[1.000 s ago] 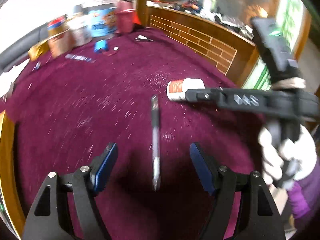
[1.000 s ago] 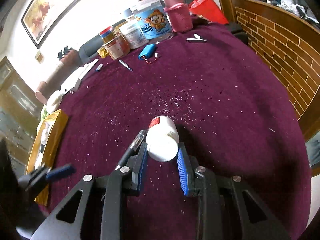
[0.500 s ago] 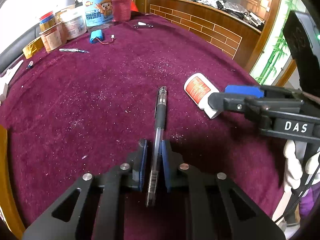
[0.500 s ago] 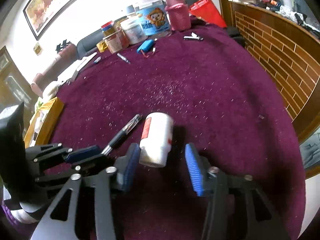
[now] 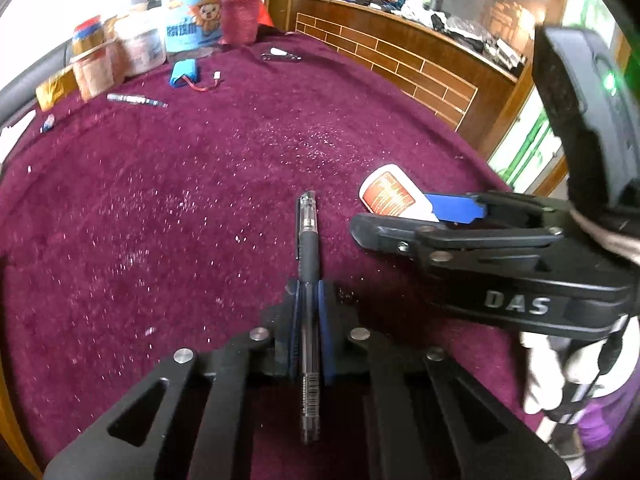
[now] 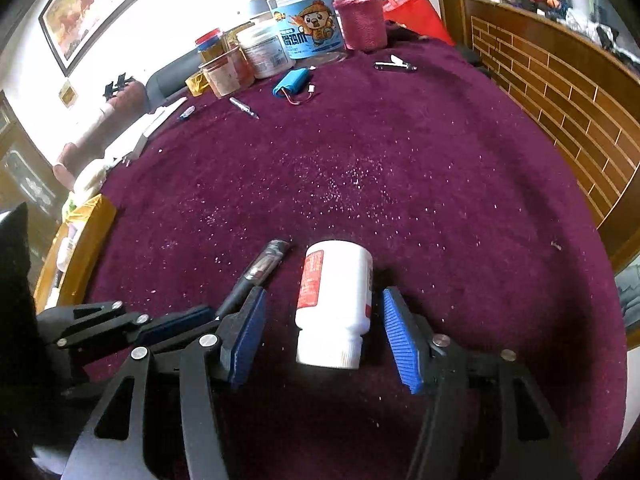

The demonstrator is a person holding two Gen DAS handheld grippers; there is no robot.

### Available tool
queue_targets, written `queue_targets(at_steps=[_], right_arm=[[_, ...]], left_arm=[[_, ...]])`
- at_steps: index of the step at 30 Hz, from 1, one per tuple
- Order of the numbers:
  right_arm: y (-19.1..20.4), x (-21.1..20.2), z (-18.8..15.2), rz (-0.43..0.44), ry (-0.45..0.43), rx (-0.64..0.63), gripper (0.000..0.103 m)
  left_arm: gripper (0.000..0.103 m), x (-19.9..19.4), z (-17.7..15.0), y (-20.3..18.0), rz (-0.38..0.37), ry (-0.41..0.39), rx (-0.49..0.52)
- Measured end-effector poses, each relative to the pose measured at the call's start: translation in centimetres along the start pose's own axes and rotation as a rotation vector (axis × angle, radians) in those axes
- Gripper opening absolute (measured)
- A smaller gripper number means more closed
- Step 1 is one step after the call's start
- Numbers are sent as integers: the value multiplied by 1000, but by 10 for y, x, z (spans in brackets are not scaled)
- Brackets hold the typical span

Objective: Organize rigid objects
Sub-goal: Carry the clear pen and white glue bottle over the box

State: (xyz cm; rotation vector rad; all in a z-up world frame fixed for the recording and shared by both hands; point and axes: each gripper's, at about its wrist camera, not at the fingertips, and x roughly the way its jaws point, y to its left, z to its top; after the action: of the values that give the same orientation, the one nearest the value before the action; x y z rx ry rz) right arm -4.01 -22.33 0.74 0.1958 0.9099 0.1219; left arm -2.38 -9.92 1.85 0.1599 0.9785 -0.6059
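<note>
Left tongs [image 5: 307, 300] pinch the pen [image 5: 307, 248]; right tongs [image 6: 324, 336] are spread around the bottle [image 6: 334, 300]. Both lie on the desk [image 6: 400, 160].

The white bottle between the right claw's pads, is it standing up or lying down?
Lying down. The white bottle rests on its side on the purple cloth, cap end toward the open right claw.

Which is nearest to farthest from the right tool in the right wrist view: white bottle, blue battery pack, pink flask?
1. white bottle, lying between the open right tool's pads.
2. blue battery pack, far, left of centre.
3. pink flask, back edge, upright.
</note>
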Motion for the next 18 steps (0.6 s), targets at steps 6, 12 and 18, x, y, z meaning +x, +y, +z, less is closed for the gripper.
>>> queue_targets(at_steps=[6, 12, 18], right_arm=[[6, -8, 0, -4, -27, -17, 30], [19, -31, -1, 12, -65, -33, 30], [54, -35, -1, 93, -49, -59, 30]], left_arm=[[6, -15, -6, 5, -74, -31, -49], [6, -52, -17, 17, -169, -111, -121], [6, -98, -38, 51, -205, -197, -232]])
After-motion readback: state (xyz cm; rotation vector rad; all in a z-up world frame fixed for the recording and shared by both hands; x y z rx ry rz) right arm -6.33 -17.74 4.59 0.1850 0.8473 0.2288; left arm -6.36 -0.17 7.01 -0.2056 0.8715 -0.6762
